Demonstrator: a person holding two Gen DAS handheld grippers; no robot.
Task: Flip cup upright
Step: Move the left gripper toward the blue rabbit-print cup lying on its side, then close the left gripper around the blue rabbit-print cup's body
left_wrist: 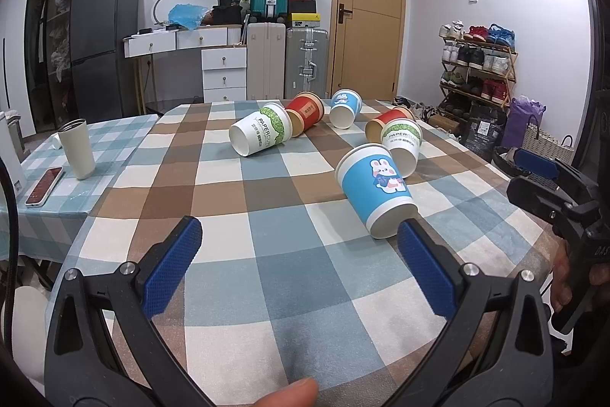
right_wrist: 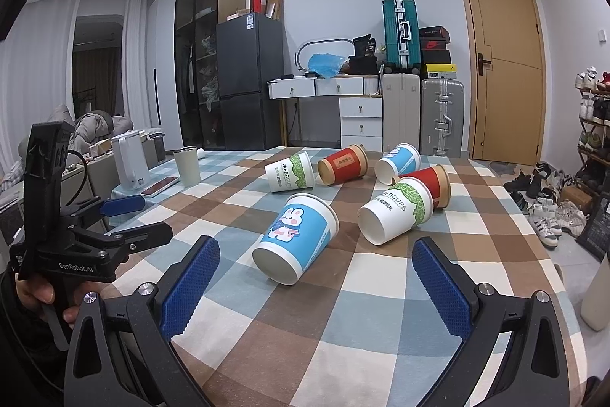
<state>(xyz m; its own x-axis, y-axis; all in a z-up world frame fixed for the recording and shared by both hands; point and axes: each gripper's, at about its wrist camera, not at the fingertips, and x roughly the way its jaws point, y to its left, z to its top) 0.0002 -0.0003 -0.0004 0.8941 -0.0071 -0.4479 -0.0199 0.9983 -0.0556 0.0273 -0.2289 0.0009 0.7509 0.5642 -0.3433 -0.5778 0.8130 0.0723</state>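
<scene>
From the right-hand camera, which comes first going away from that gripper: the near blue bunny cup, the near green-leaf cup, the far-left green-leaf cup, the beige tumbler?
From the right gripper, nearest first:
1. Near blue bunny cup, on its side, just ahead between the fingers.
2. Near green-leaf cup, lying slightly right.
3. Far green-leaf cup, lying left of centre.
4. Beige tumbler, upright, far left.

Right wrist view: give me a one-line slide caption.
Open right gripper faces six tipped paper cups on a checked tablecloth, nearest the blue rabbit cup.
</scene>
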